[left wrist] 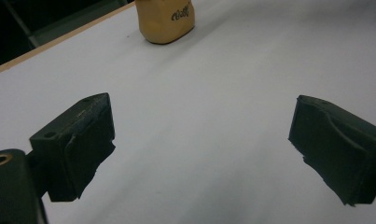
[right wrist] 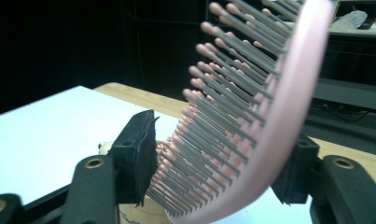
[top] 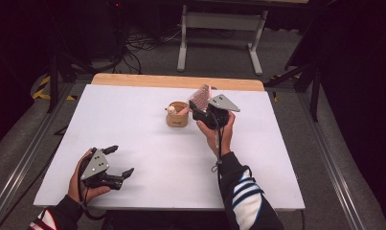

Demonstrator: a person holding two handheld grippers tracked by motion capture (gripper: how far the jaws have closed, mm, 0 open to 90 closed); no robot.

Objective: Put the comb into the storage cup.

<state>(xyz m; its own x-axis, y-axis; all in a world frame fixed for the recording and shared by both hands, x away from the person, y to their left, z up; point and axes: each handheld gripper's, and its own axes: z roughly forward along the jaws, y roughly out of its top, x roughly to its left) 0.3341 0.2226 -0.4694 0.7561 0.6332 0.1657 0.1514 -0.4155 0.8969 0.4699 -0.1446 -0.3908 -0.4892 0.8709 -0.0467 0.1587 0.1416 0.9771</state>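
Observation:
A pink hairbrush (top: 200,94) with grey, pink-tipped bristles stands upright with its lower end in a tan cup (top: 177,117) at the back middle of the white table (top: 147,143). My right gripper (top: 196,109) is around the brush. In the right gripper view the brush (right wrist: 279,102) stands between the jaws of my right gripper (right wrist: 218,158). Its back leans at the right jaw and its bristle tips sit just off the left pad, so the gripper reads as open. The cup (right wrist: 139,212) shows below. My left gripper (top: 122,160) rests open near the front left, and in its own view the left gripper (left wrist: 199,149) holds nothing.
A small pale object (top: 171,109) also sits in the cup. The cup (left wrist: 166,21) shows far ahead in the left gripper view. A wooden strip (top: 176,81) runs along the table's back edge, with a white frame (top: 219,21) and cables on the floor beyond.

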